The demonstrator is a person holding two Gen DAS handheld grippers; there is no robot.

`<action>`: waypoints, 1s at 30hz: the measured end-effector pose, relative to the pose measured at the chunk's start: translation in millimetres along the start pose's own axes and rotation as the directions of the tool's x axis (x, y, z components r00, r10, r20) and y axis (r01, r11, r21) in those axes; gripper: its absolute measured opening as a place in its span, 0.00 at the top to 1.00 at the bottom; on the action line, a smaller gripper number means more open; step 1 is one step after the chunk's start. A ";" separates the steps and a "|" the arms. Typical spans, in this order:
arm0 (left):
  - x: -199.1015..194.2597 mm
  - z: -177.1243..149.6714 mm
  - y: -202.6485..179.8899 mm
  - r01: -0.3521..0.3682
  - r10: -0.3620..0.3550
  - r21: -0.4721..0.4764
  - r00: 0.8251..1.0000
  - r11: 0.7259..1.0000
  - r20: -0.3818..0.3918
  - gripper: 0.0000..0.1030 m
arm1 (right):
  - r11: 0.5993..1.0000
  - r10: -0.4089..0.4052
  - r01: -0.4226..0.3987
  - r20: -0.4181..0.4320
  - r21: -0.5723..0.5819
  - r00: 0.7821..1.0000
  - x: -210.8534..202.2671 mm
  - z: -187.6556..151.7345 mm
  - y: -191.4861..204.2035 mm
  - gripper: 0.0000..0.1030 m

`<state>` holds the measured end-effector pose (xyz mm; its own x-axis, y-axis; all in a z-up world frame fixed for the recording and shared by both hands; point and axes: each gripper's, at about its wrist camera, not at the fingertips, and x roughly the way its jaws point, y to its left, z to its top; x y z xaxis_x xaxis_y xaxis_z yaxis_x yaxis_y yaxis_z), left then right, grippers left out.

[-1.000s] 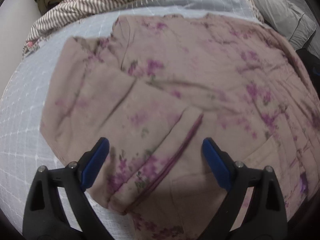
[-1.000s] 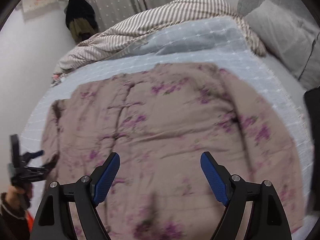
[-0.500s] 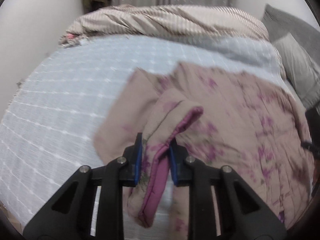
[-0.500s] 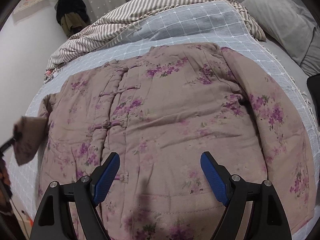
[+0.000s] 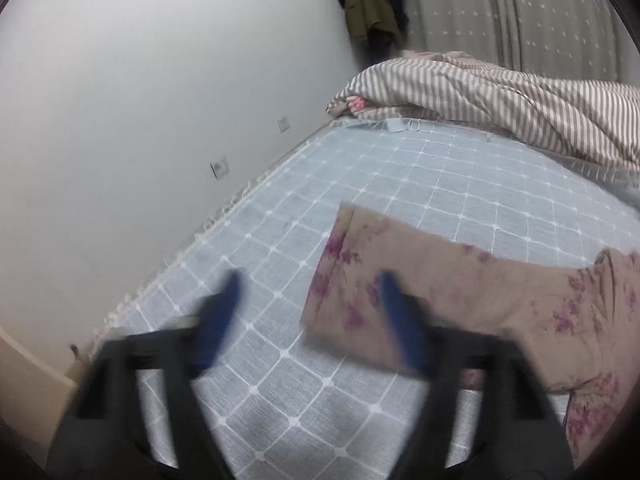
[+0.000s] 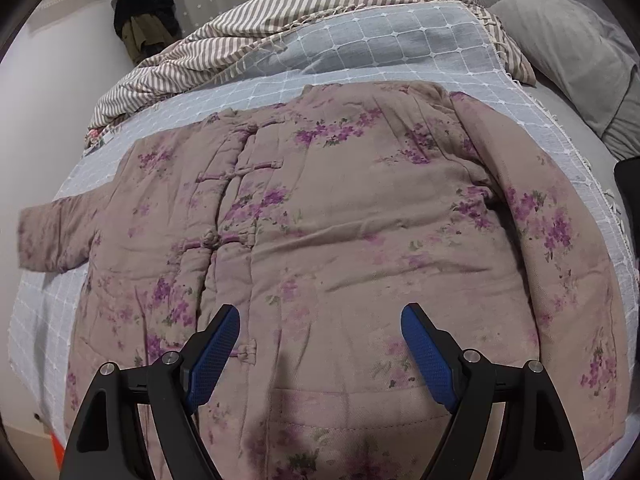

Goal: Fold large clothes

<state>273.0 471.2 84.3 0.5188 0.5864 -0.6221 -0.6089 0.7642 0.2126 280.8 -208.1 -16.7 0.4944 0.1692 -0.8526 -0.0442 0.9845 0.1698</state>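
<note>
Padded floral jacket, spread flat on bed for folding; my 2 grippers' jaws released, empty.

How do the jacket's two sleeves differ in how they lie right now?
The left sleeve sticks straight out sideways onto the bedspread, its cuff flat and away from the body. The right sleeve runs down alongside the jacket body, close against it. Both are the same floral padded fabric, and neither gripper holds either one.

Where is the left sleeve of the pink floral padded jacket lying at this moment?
The left sleeve lies stretched flat on the pale blue checked bedcover, at the left edge of the right wrist view; in the left wrist view its cuff lies beyond the open left tongs.
</note>
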 end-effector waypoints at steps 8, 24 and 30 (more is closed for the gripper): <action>79.8 -75.6 32.2 0.189 -0.243 -0.242 0.946 0.952 -0.214 0.06 | 0.998 -0.016 0.015 -0.029 -0.054 0.999 10.2 -5.1 16.5 0.18; 204.4 -89.2 17.5 0.321 -0.496 -0.654 0.863 0.685 -0.096 0.34 | 0.979 -0.142 0.130 -0.068 -0.157 0.987 49.2 -14.1 38.2 0.18; 185.8 -69.0 27.5 0.324 -0.452 -0.632 0.891 0.704 -0.046 0.87 | 0.971 -0.171 0.159 -0.054 -0.177 0.984 57.7 -17.6 45.2 0.18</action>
<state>311.3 582.6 -77.4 0.7098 0.1652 -0.6847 -0.6396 0.5586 -0.5282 292.1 -153.0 -66.9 0.4474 0.0004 -0.8943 -0.1177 0.9913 -0.0585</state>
